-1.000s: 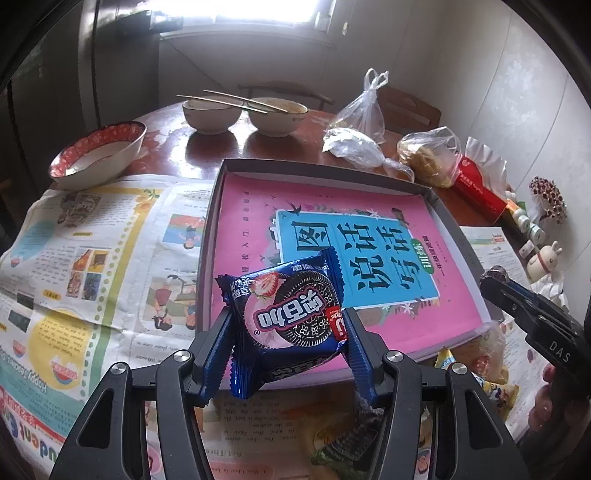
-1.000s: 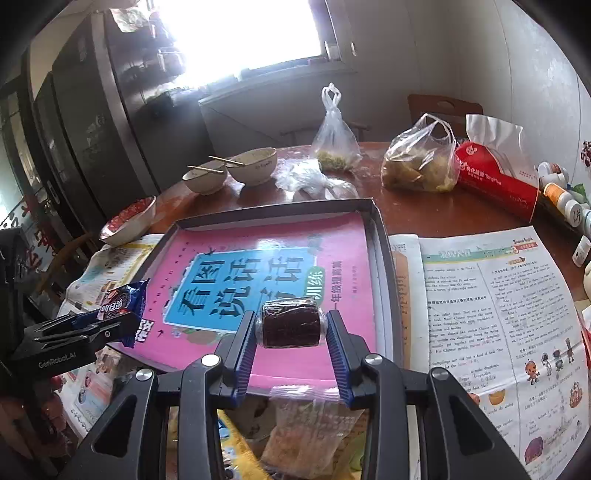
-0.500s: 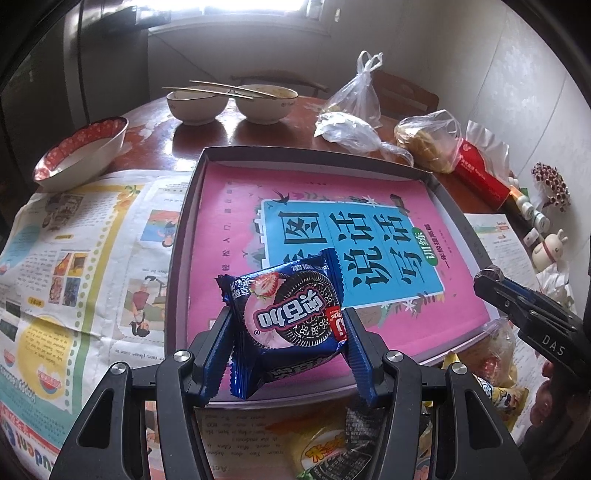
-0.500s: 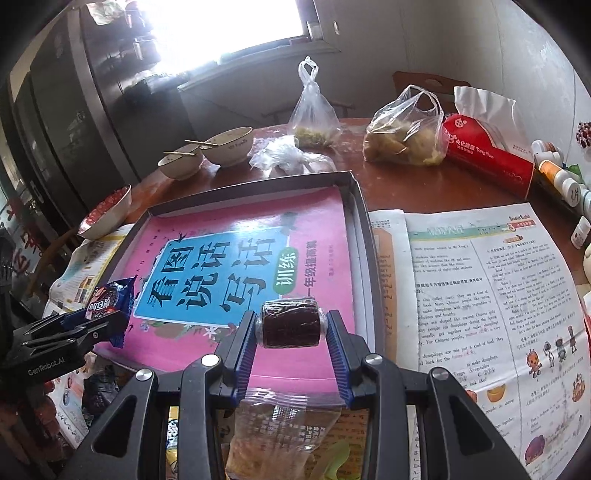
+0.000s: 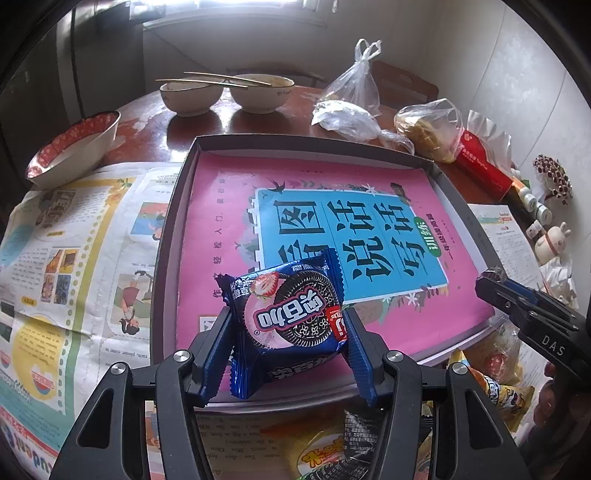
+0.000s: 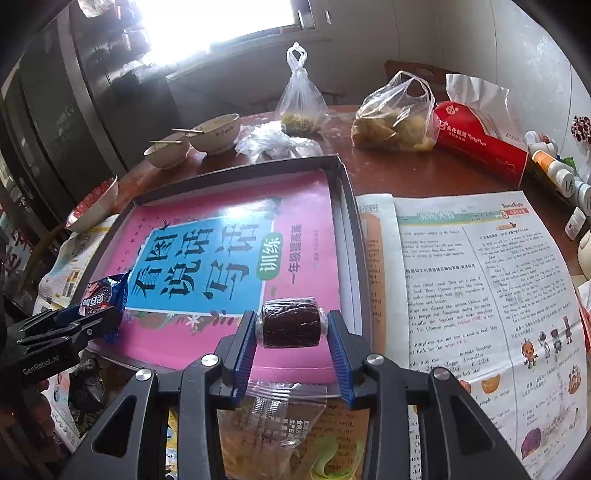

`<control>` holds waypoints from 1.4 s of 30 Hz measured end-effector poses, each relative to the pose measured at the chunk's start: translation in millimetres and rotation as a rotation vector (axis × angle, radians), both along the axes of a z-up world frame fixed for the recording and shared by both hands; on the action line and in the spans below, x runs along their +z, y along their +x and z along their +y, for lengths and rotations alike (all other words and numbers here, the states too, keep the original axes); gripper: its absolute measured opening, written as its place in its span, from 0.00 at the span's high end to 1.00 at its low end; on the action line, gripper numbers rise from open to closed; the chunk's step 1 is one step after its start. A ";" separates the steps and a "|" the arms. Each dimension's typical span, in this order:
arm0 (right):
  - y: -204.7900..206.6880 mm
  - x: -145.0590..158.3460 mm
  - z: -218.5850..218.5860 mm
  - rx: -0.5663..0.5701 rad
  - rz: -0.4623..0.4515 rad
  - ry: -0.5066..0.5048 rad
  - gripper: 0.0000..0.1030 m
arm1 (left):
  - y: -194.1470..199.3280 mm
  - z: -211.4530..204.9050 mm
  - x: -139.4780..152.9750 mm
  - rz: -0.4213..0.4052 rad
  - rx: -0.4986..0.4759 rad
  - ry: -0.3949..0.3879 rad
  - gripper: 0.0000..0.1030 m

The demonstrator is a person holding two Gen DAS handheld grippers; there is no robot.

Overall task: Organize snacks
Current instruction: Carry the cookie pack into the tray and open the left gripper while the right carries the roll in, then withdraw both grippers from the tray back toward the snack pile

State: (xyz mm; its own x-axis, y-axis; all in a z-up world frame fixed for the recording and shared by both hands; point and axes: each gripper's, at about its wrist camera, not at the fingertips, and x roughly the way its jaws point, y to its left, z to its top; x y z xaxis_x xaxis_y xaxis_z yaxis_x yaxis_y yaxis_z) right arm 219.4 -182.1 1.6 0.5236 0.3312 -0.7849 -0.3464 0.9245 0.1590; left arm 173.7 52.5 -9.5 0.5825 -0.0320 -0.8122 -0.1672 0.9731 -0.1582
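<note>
Daylight pours from a window (image 6: 218,22) beyond the desk's far edge, blown out to white in the right wrist view. The book (image 6: 229,258) shows glare. Fisheye bends the edges; corners are black.

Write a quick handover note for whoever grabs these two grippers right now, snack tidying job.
Left tool: shut on the blue cookie packet, held over the near edge of the dark tray.
Right tool: shut on the dark brown clear-wrapped cake, over the tray's near right corner.
Done: both snacks picked up; none lies in the tray yet, only the pink book.
Left: set both down in the tray, then collect the loose packets at the near table edge.
</note>
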 end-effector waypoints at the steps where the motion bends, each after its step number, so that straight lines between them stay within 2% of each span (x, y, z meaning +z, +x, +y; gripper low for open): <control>1: -0.1 -0.4 -0.1 -0.001 0.002 0.000 0.62 | 0.4 -0.1 -0.5 0.002 0.000 -0.001 0.42; 11: 1.2 -2.0 -3.7 -0.013 0.020 0.008 0.62 | 1.1 1.1 -3.1 0.010 0.003 -0.010 0.40; 20: -4.3 6.5 -6.7 -0.019 -0.008 0.024 0.62 | -3.4 2.6 1.0 -0.001 0.006 -0.012 0.41; 42: -27.2 34.8 -8.6 0.020 -0.110 0.066 0.56 | -31.7 3.0 37.8 -0.098 0.009 -0.001 0.39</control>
